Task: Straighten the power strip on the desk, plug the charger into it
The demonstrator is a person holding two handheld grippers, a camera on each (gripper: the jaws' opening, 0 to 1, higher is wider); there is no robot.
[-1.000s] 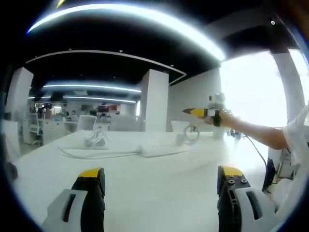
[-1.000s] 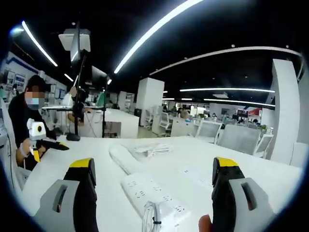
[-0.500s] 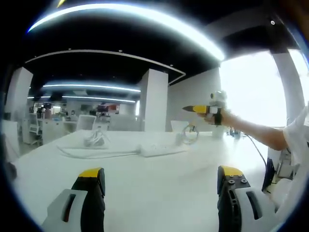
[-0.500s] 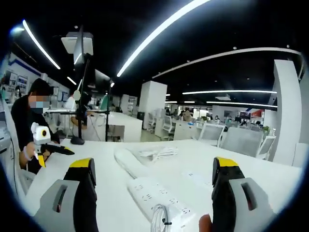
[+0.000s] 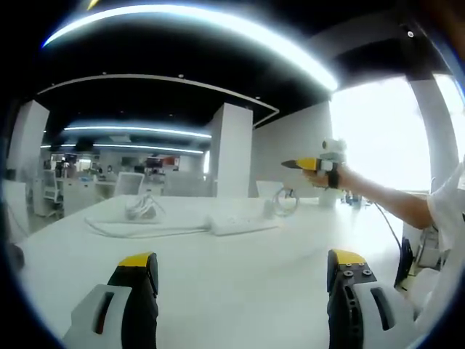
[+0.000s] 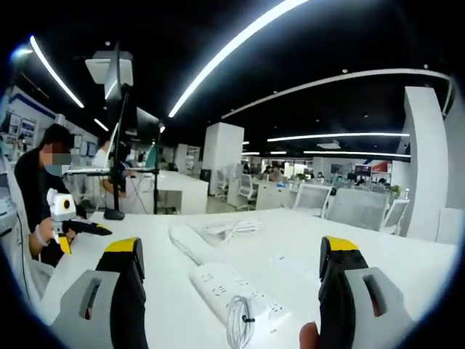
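A white power strip [image 6: 227,293] lies on the white desk [image 6: 167,320], its sockets facing up, running away between my right gripper's [image 6: 231,256] open jaws. A coiled white cable [image 6: 238,329] with a dark tie rests at its near end. The strip's thick cord [image 6: 185,241] leads back to a loose white cable bundle [image 6: 234,228]. In the left gripper view the power strip [image 5: 240,225] lies far ahead at mid-desk, with the cable bundle [image 5: 142,211] to its left and the cable coil [image 5: 285,201] to its right. My left gripper [image 5: 240,265] is open above bare desk.
The right gripper [image 5: 314,166] hangs in a hand over the desk's far right in the left gripper view; a sleeve [image 5: 450,196] is at the right edge. A seated person holds the left gripper [image 6: 73,224]. A tall stand [image 6: 116,145] rises on another desk behind.
The right gripper has shifted a little to the right and up in the left gripper view. The right gripper view has tilted slightly, so the strip sits lower in it. Both stay open.
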